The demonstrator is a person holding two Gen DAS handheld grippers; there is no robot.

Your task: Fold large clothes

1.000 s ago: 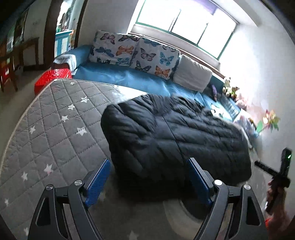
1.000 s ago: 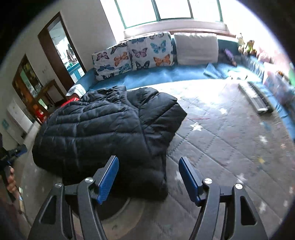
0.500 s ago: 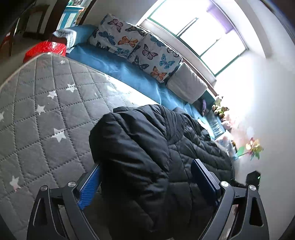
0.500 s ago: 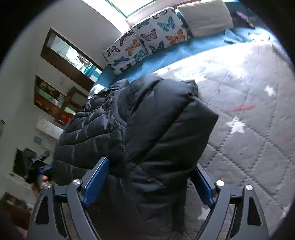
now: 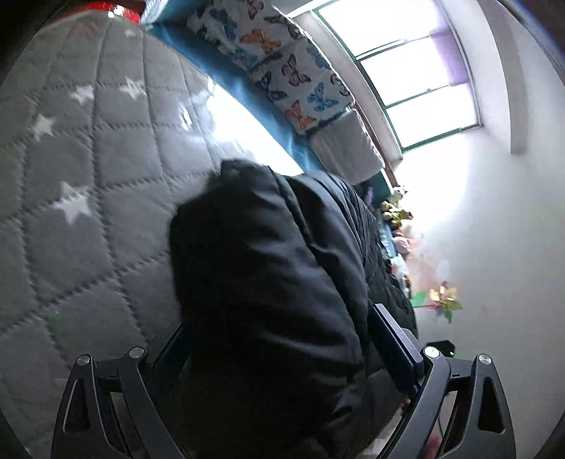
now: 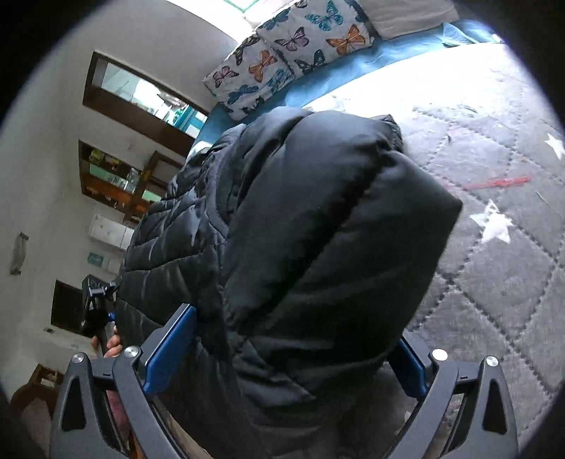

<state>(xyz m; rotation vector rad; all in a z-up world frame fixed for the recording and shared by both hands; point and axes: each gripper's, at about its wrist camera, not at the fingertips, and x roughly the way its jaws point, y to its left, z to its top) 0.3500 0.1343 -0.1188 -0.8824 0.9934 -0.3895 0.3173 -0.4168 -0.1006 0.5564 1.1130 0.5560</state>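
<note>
Black puffer jacket (image 5: 268, 282) fills space between fingers of left gripper (image 5: 279, 339), hides inner pads, lower hem cut by bottom edge. Same at right gripper (image 6: 286, 342). Contact with pads perhaps, not certain. Small toys (image 5: 395, 212) under window blurred.

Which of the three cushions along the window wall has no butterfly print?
The plain white cushion, the one at the window end of the row; the other two carry coloured butterflies.

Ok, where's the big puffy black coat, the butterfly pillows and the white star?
Black coat (image 6: 317, 247): right wrist view, bulging folded end.
Butterfly pillows (image 6: 300, 46): right wrist view, front of a cushion.
White star (image 6: 494, 224): right wrist view, middle of the star.
</note>
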